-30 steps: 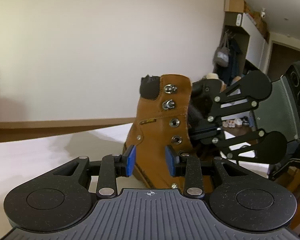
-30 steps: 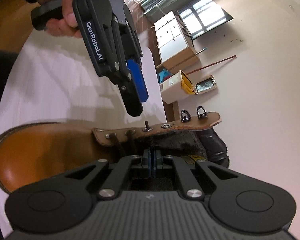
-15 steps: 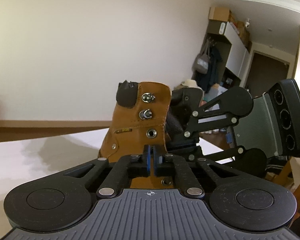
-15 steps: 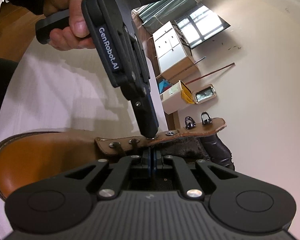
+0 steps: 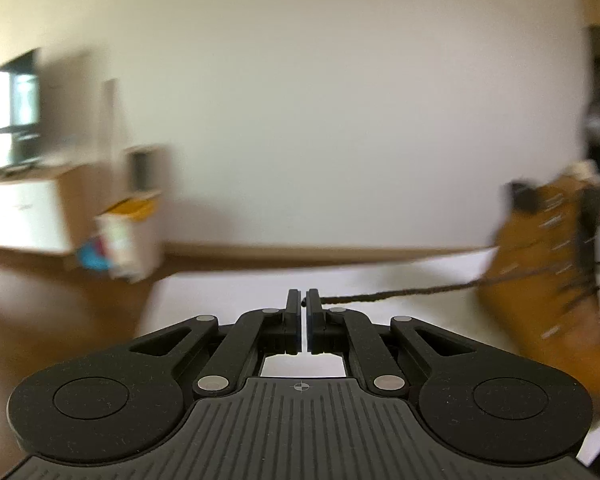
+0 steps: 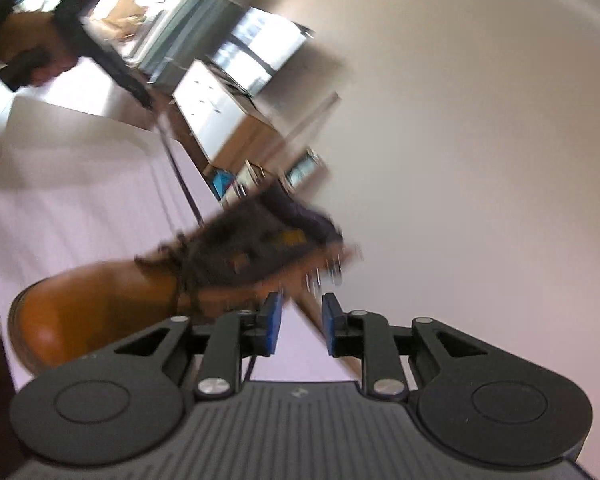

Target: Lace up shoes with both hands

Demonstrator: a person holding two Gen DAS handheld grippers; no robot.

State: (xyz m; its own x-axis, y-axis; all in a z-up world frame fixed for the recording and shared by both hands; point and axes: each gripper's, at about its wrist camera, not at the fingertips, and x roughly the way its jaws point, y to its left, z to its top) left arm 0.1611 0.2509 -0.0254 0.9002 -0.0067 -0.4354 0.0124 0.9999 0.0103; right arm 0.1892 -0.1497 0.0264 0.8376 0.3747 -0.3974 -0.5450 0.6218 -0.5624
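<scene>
Left wrist view
Background: plain cream wall (image 5: 340, 100), wooden floor (image 5: 40, 312), blurred white cabinet (image 5: 20, 216) and a small white bin (image 5: 128, 240) at left.
Surface: white table (image 5: 240, 292) under the tool.
Left gripper (image 5: 304, 304): jaws closed on the end of a dark lace (image 5: 400, 292), which sticks out between the pads.
Lace: runs taut, rightward from the pads to the boot.
Boot (image 5: 540, 280): tan leather, blurred, standing on the table at the right edge, well apart from the gripper.

Right wrist view
Background: tilted room; cream wall (image 6: 480, 120), cabinet (image 6: 220, 112) and window (image 6: 268, 48), all blurred.
Right gripper (image 6: 300, 324): jaws opening, blue pads (image 6: 274, 320) apart, with nothing between them but the table (image 6: 80, 200).
Boot (image 6: 112, 308): just ahead and left of the pads, toe at lower left, dark tongue (image 6: 252, 244) exposed; contact with the left pad cannot be told.
Lace (image 6: 180, 176): a thin dark line rising from the boot toward the upper left.
Left gripper (image 6: 116, 72): a dark blur at upper left, held by a hand (image 6: 36, 64).
</scene>
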